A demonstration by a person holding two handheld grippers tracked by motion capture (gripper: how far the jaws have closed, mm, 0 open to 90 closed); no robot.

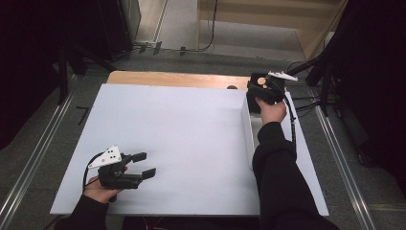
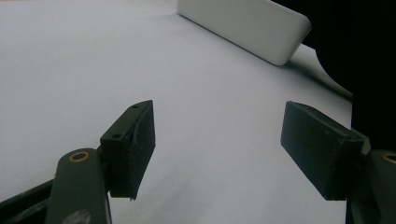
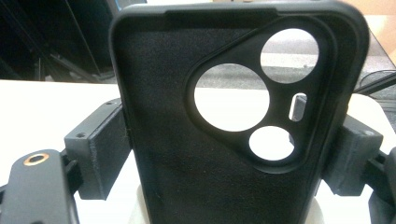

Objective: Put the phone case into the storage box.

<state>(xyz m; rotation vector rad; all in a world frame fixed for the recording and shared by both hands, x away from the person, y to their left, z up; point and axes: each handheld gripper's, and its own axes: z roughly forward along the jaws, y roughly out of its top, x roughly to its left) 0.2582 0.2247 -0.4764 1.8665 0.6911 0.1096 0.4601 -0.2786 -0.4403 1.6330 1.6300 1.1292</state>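
Note:
A black phone case [image 3: 187,154] with round camera cut-outs stands upright between the jaws of my right gripper [image 3: 229,156]. Both pads press on its long sides. In the high view this right gripper [image 1: 263,90] is held up at the far right of the table, the phone case [image 1: 260,82] dark in its grasp. My left gripper [image 1: 146,164] hovers low over the near left of the white board [image 1: 182,129], open. In the left gripper view its jaws stand wide apart around my left gripper [image 2: 217,149], with bare white surface between them.
A white raised wall [image 1: 247,127] runs front to back at the board's right side, and its rounded end [image 2: 247,25] lies ahead of the left gripper. A dark sleeve [image 1: 275,167] lies over the right part. A wooden table edge [image 1: 177,79] borders the back.

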